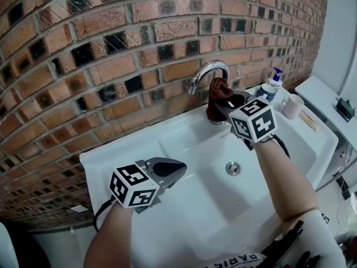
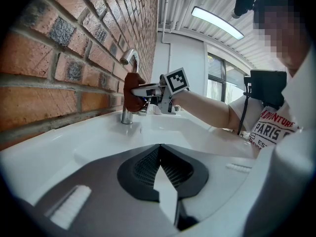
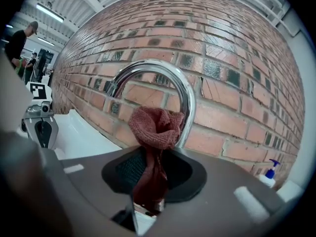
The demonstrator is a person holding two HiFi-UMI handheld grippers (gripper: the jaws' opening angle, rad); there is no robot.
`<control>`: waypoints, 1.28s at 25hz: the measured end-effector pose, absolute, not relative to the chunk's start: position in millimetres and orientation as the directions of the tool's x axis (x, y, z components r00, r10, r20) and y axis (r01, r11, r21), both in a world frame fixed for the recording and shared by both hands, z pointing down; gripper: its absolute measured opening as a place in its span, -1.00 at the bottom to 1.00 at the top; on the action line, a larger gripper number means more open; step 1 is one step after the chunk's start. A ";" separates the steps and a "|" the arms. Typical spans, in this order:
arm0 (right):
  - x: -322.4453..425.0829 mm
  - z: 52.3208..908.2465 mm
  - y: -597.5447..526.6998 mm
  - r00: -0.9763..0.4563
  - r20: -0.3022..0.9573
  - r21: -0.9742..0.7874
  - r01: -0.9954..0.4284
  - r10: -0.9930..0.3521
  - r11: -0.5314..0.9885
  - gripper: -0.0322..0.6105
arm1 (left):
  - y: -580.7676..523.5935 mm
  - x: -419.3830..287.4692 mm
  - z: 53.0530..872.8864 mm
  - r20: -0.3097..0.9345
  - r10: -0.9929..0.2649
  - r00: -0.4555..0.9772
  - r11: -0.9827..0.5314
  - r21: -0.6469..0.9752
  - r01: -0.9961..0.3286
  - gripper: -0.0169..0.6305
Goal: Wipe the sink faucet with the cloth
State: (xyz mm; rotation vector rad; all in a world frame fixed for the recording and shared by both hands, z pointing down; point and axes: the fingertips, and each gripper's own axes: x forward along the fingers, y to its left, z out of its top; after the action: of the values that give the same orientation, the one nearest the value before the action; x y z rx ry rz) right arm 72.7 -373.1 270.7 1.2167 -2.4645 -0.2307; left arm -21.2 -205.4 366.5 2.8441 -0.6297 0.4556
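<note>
A chrome gooseneck faucet (image 1: 207, 71) (image 3: 163, 78) (image 2: 129, 58) rises at the back of the white sink (image 1: 184, 149). My right gripper (image 1: 226, 106) (image 3: 150, 181) is shut on a dark red cloth (image 1: 218, 96) (image 3: 155, 132) (image 2: 132, 90), which presses against the faucet's upright stem below the arch. My left gripper (image 1: 173, 169) (image 2: 159, 169) hovers over the sink's left front part, shut and holding nothing, well apart from the faucet.
A brick wall (image 1: 111, 49) stands right behind the faucet. A soap pump bottle (image 1: 274, 78) (image 3: 269, 174), a blue-topped container (image 1: 266, 91) and a white mug (image 1: 292, 106) sit on the sink's right ledge. The drain (image 1: 233, 168) lies mid-basin. People stand far off (image 3: 19, 41).
</note>
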 end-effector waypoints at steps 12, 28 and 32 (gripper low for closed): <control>74.8 240.8 -369.9 -0.546 0.204 0.325 -0.745 -0.812 0.582 -0.60 | -205.6 -20.7 367.2 0.337 -0.378 0.862 -0.891 0.119 -0.438 -0.93; 24.3 215.8 -335.0 -0.617 0.166 0.439 -0.652 -0.769 0.618 -0.60 | -205.4 -20.9 367.0 0.337 -0.378 0.862 -0.891 0.120 -0.437 -0.93; 18.7 224.8 -330.6 -0.626 0.180 0.443 -0.637 -0.759 0.631 -0.60 | -205.2 -20.7 367.2 0.338 -0.378 0.862 -0.891 0.119 -0.438 -0.93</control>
State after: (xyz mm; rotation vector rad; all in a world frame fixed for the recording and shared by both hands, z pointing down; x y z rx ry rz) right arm 18.7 -330.6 224.8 1.1144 -2.5043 -0.4843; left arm -20.7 -205.2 367.2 2.8440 -0.6291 0.4578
